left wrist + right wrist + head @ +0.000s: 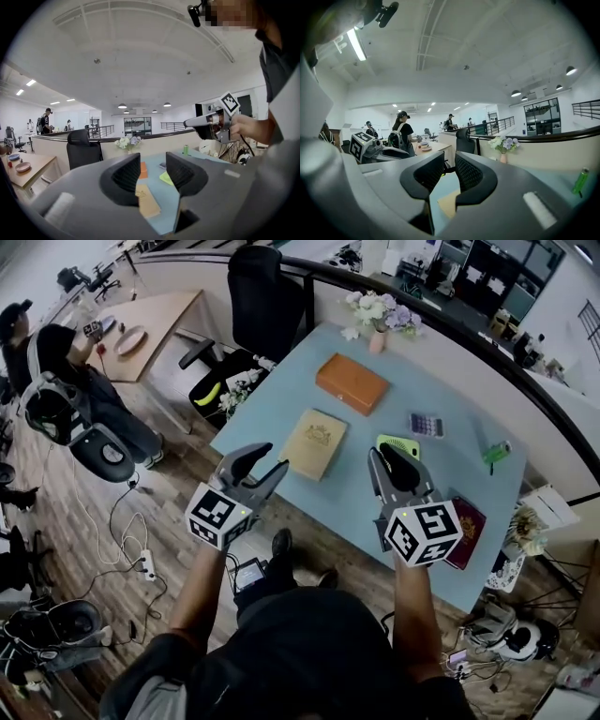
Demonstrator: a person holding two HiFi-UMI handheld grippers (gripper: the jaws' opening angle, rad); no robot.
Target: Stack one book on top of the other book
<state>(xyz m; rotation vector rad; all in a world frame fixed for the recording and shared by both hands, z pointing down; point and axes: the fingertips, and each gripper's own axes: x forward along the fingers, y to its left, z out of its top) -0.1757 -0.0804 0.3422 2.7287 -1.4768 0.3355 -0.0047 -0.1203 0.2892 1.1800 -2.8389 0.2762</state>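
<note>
Inspection proceeded from the left. A black office chair (258,296) stood at the far left corner of the pale blue table (281,395).

The left gripper (262,463) was held at the table's near left edge, clear of the surface. In the left gripper view its jaws (153,171) stood apart with nothing between them. The tabletop and the tan book (146,202) showed through the gap.

The tan book (314,443) lay flat near the table's left edge, just ahead of the left gripper. The orange-brown book (352,383) lay flat further back and slightly to the right. The two books were apart, and neither rested on the other.

A vase of flowers (380,315) stood at the far edge, beyond the orange-brown book.

The right gripper (396,460) was held over the near middle of the table, partly covering a green pad (398,443). In the right gripper view its jaws (450,176) stood a little apart and gripped nothing.

A small calculator (426,425) lay just beyond the green pad. A green marker-like object (497,453) lay further right. A dark red booklet (466,531) lay by the near right edge, beside the right gripper's marker cube.
</note>
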